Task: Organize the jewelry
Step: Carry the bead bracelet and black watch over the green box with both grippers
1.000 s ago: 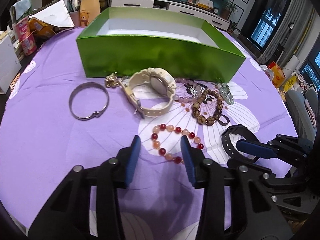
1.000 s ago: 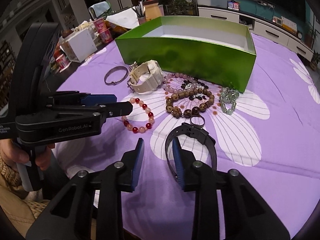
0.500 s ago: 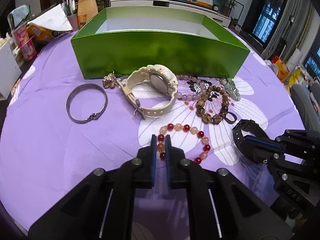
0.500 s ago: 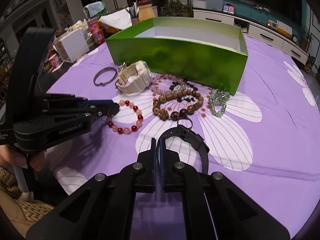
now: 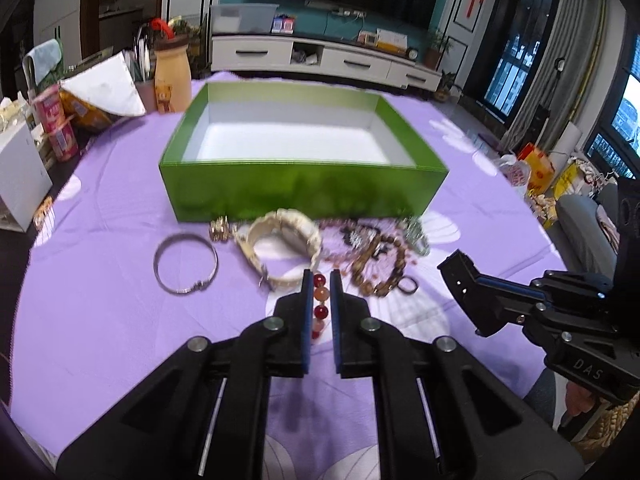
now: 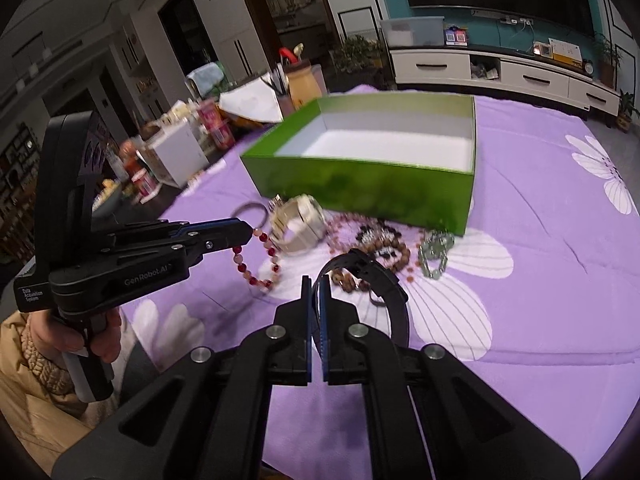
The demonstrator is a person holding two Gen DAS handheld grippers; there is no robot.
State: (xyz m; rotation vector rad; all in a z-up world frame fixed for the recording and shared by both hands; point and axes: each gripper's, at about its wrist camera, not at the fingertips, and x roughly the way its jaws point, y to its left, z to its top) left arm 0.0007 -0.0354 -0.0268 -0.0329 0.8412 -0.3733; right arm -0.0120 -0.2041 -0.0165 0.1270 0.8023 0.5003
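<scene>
My left gripper [image 5: 320, 280] is shut on a red-and-peach bead bracelet [image 5: 319, 304]; in the right wrist view the bead bracelet [image 6: 256, 260] hangs from the left gripper [image 6: 250, 234] above the cloth. My right gripper [image 6: 316, 284] is shut on a black watch band [image 6: 380, 280], lifted off the table. The right gripper [image 5: 456, 268] also shows at the right of the left wrist view. An open green box [image 5: 300, 184] with a white inside stands behind. In front of it lie a cream watch [image 5: 284, 240], a silver bangle [image 5: 186, 268], brown wooden beads [image 5: 380, 268] and a green pendant [image 6: 434, 256].
A purple flowered cloth [image 5: 100, 340] covers the round table. Cups, a white box [image 5: 20, 176] and a brown jar [image 5: 170, 80] crowd the far left edge. A person's hand [image 6: 96, 336] holds the left gripper's handle. A TV cabinet [image 5: 320, 60] stands behind the table.
Both grippers went from open to shut, the left on the bead bracelet, the right on the black band. Both then rose, lifting their pieces off the cloth.
</scene>
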